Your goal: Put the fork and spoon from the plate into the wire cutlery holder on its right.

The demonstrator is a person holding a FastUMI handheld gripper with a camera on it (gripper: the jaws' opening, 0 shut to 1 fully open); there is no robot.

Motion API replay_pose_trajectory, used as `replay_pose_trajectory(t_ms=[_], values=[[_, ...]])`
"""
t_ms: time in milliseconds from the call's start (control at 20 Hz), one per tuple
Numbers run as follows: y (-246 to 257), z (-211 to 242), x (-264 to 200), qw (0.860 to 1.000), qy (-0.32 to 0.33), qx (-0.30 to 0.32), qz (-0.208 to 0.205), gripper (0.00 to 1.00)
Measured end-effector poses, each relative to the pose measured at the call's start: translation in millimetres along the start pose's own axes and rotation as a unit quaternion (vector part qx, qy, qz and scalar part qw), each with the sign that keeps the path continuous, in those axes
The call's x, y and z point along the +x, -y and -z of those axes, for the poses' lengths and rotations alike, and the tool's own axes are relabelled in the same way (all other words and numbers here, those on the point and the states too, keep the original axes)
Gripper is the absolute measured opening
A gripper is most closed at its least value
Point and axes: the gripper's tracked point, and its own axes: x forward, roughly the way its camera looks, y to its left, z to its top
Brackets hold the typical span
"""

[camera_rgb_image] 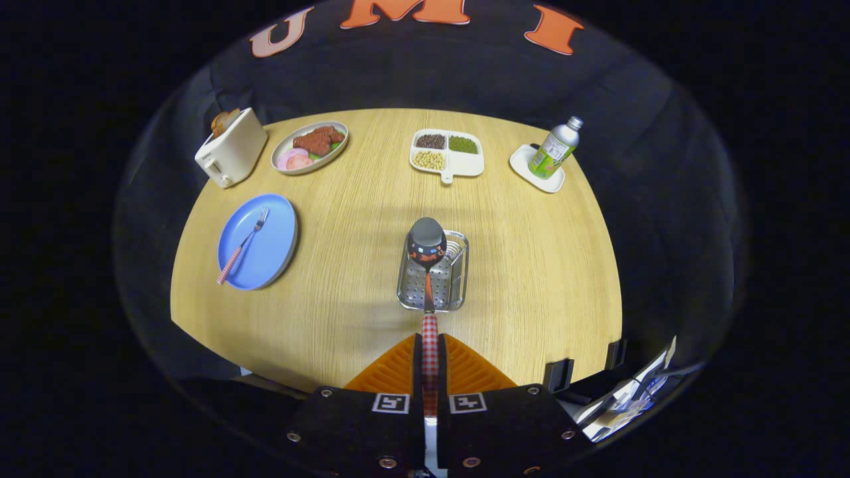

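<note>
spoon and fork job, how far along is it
Nothing is in the holder yet. In hand: the hand-held gripper is shut on the spoon by its handle, with the bowl of the spoon over the holder, so the spoon is off the plate but not released. Left: drop the spoon in, then fetch the fork lying on the plate.

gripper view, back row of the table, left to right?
toaster → oval plate of food → divided tray of beans → bottle on a white coaster. Nearer, the gripper is shut on the spoon over the wire cutlery holder.
</note>
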Motion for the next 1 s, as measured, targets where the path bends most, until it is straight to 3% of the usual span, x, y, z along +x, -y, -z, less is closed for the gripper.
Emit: replay_pose_trajectory(t_ms=[150, 500, 1000], values=[[8, 4, 4, 0.999, -0.040, -0.022, -0.002, 0.08], [14, 6, 23, 0.991, -0.129, 0.002, -0.031, 0.08], [11, 1, 48, 0.980, -0.190, 0.005, -0.057, 0.10]])
